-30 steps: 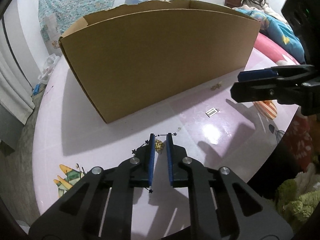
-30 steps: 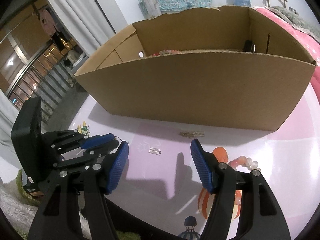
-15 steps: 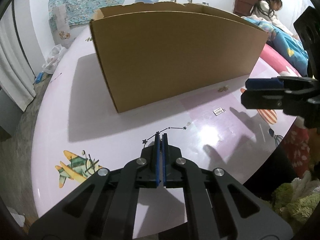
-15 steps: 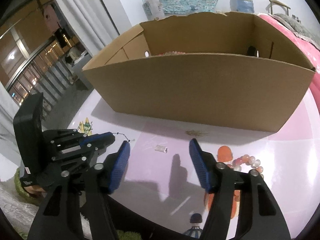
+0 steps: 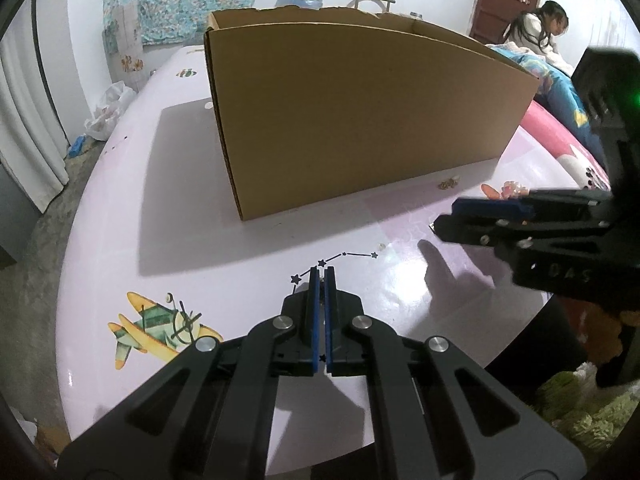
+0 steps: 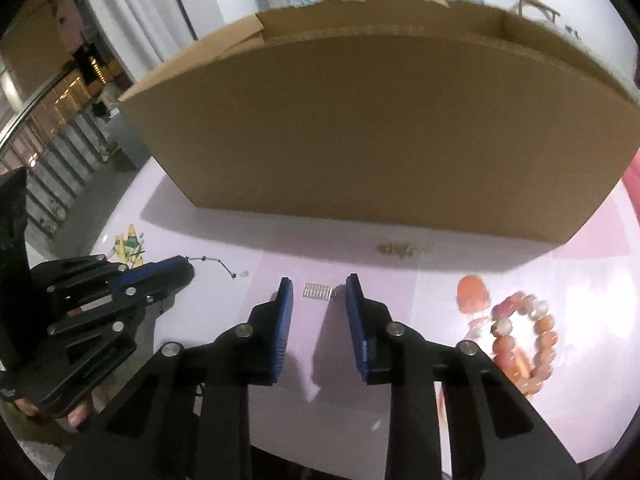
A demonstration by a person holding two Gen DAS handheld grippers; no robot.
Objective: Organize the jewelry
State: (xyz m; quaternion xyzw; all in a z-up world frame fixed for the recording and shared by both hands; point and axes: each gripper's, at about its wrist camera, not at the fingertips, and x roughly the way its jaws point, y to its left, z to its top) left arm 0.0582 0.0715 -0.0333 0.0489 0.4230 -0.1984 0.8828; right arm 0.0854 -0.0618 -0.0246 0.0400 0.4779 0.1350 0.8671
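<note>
My left gripper (image 5: 319, 276) is shut above the pink table (image 5: 180, 208); the small gold piece it closed on is hidden between the pads. It also shows in the right wrist view (image 6: 176, 270). My right gripper (image 6: 319, 292) is open, low over the table, with a small silver rectangular charm (image 6: 318, 291) lying between its fingertips. In the left wrist view it (image 5: 476, 216) comes in from the right. A gold chain (image 6: 402, 248) lies by the cardboard box (image 6: 380, 120). A pink bead bracelet (image 6: 524, 332) lies to the right.
The tall open cardboard box (image 5: 360, 112) fills the back of the table. A tiny pale bead (image 5: 381, 246) lies near the printed stars. An airplane sticker (image 5: 160, 328) marks the near left. A person (image 5: 536, 28) sits behind on the right.
My left gripper shut on the small gold piece and lifted back from the table. My right gripper dropped forward and narrowed around the silver charm.
</note>
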